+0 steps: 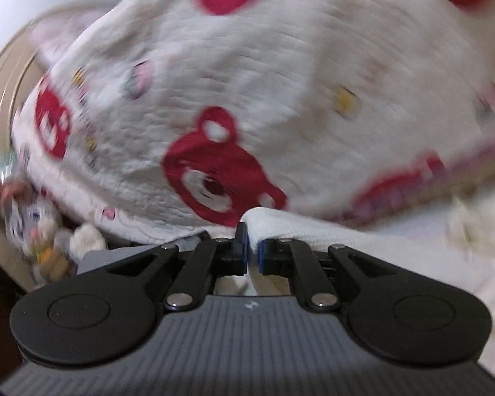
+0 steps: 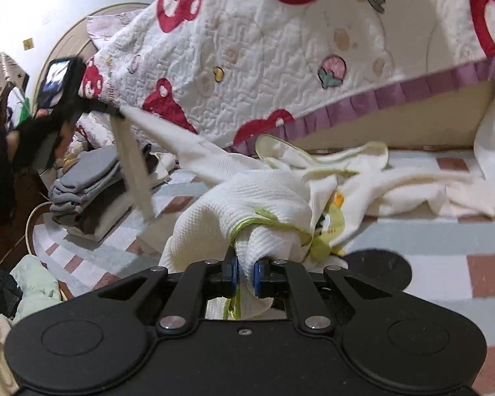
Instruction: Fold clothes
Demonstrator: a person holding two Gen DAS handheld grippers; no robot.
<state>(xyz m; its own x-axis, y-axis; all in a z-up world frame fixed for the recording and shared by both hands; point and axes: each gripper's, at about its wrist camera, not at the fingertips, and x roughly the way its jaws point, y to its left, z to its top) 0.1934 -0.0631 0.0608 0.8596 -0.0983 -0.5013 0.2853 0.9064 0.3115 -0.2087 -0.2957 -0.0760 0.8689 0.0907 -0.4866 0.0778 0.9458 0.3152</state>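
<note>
A white waffle-knit garment with green trim (image 2: 257,194) lies bunched on the checked bed surface (image 2: 445,264). My right gripper (image 2: 245,272) is shut on a fold of it near the green edge. My left gripper (image 1: 253,250) is shut on another part of the same white garment (image 1: 313,231), pinched between the blue pads. The left gripper also shows far left in the right wrist view (image 2: 115,110), holding the cloth stretched up off the bed. The left wrist view is blurred.
A white quilt with red bear prints and a purple frill (image 2: 280,59) hangs behind the garment. A stack of folded grey clothes (image 2: 85,191) sits at the left. Loose pale-green cloth (image 2: 36,283) lies at the lower left. Soft toys (image 1: 39,231) lie under the quilt.
</note>
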